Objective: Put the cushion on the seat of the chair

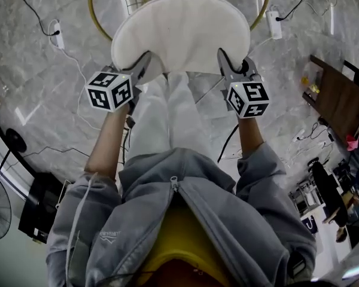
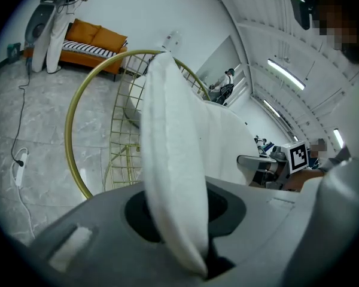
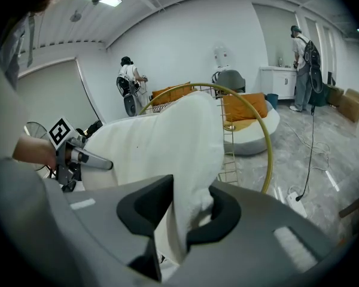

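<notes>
Round white padded cushion (image 1: 182,31) hovering over the gold wire-frame chair (image 1: 93,14)
Head view: both grippers are holding its near edge. Left gripper view: the left gripper (image 2: 179,220) is pinching the cushion's rim, jaws narrowly apart. Right gripper view: the right gripper (image 3: 182,214) is clamping it likewise.

White ceiling strip lights (image 2: 285,72) are brightly lighting the room while fisheye distortion is curving and darkening all edges.
</notes>
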`<state>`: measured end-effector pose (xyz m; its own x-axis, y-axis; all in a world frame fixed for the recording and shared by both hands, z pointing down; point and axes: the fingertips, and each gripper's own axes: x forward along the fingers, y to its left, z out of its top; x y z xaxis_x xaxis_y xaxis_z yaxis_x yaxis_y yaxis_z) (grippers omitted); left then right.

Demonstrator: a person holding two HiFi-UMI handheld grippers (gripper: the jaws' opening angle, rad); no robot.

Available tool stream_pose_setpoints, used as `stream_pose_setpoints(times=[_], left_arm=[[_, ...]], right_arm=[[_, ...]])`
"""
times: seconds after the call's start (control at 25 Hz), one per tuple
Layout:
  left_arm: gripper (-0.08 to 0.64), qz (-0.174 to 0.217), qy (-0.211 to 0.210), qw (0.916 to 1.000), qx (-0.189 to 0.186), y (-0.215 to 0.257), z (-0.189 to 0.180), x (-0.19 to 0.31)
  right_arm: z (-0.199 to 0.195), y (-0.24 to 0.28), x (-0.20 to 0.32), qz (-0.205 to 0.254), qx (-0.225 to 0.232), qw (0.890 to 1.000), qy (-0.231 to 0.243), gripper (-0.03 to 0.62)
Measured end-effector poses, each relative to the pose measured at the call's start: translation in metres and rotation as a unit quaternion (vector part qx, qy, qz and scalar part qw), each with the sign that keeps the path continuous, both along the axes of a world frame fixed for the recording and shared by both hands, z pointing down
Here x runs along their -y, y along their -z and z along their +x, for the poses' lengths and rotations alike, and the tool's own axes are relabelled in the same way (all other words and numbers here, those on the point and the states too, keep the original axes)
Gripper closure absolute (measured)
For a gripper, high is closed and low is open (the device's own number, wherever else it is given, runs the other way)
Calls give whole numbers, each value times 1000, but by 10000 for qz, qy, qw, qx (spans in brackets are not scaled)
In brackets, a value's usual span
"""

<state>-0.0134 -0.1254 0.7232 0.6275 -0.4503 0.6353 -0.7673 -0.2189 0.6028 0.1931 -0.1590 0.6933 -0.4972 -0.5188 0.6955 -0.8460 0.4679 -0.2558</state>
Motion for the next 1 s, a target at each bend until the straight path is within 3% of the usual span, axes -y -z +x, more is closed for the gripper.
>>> stream_pose_setpoints(times=[0.32, 1.0], left_arm=[[485, -361, -85, 9993, -24, -50, -1, 6], [436, -922, -182, 9949, 361, -119, -7, 58]], right_arm=[[3, -52, 5, -423, 72, 9991, -58, 514], [12, -130, 54, -936, -91, 9948, -397, 497]])
